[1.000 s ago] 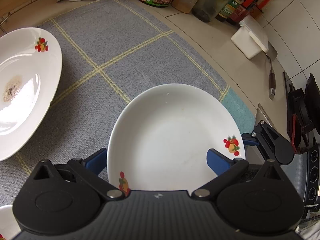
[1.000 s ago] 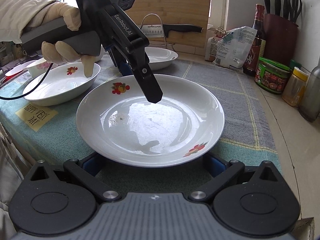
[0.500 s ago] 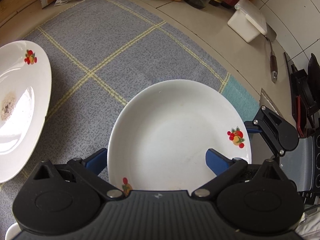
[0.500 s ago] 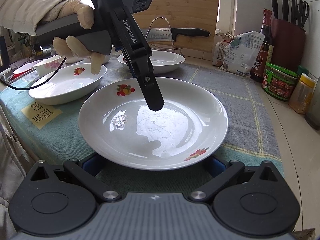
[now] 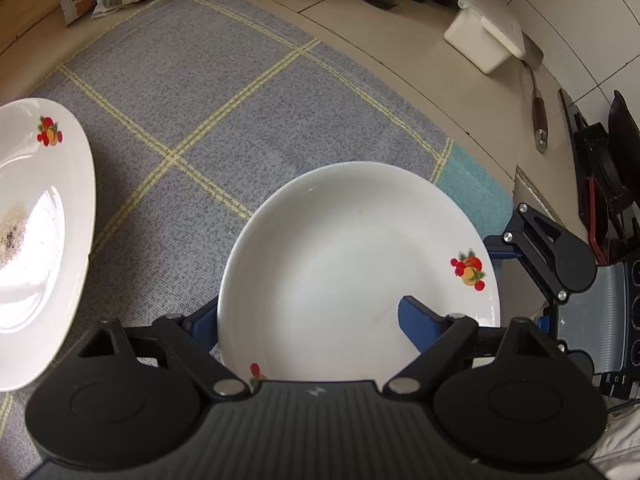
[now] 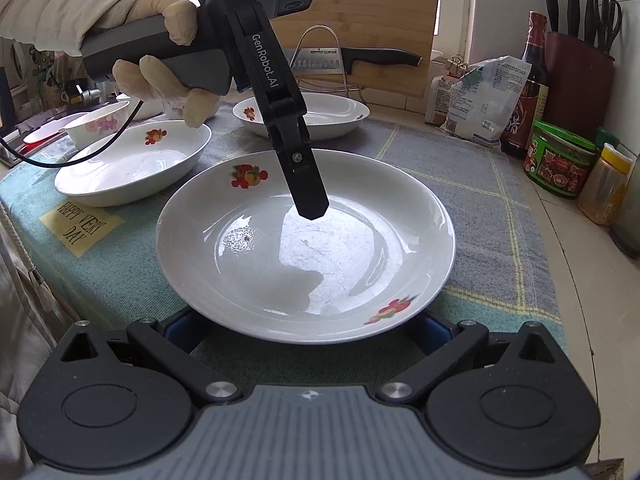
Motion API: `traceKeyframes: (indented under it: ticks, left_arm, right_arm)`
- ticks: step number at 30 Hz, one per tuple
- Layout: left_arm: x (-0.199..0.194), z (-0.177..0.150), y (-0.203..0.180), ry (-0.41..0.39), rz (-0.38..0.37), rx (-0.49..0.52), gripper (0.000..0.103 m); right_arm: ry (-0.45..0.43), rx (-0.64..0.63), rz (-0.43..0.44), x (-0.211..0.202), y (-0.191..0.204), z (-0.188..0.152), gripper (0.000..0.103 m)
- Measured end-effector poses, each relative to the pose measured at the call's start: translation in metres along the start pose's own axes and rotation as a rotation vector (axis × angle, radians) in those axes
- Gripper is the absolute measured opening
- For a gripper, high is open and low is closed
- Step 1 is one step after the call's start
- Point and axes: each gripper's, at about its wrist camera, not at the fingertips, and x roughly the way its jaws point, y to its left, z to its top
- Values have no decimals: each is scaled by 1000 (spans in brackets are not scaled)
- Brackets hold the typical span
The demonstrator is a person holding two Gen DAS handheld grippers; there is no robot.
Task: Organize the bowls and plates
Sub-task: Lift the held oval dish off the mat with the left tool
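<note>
Three plates [image 6: 304,248], one bowl [image 6: 96,124], two jars [image 6: 556,158]

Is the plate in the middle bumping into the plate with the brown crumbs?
Apart. In the left wrist view, grey cloth shows between the middle plate and the crumb plate.

White plate [image 6: 304,248], red fruit motifs; grey cloth [image 5: 240,92], yellow grid.

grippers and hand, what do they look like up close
Left gripper: black, with a grey handle, blue pads, white "GenRobot.AI" lettering and a thin black cable. The hand wears a pale glove under a cream sleeve. Right gripper: black arms, ribbed grey body, silver screws.
</note>
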Motion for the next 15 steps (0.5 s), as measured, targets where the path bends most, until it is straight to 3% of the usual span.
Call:
traceKeyframes:
  ticks: [15]
  left_arm:
    - [-1, 0, -4, 2, 2, 40, 88]
  right_arm:
    - [39, -8, -14, 3, 1, 8, 103]
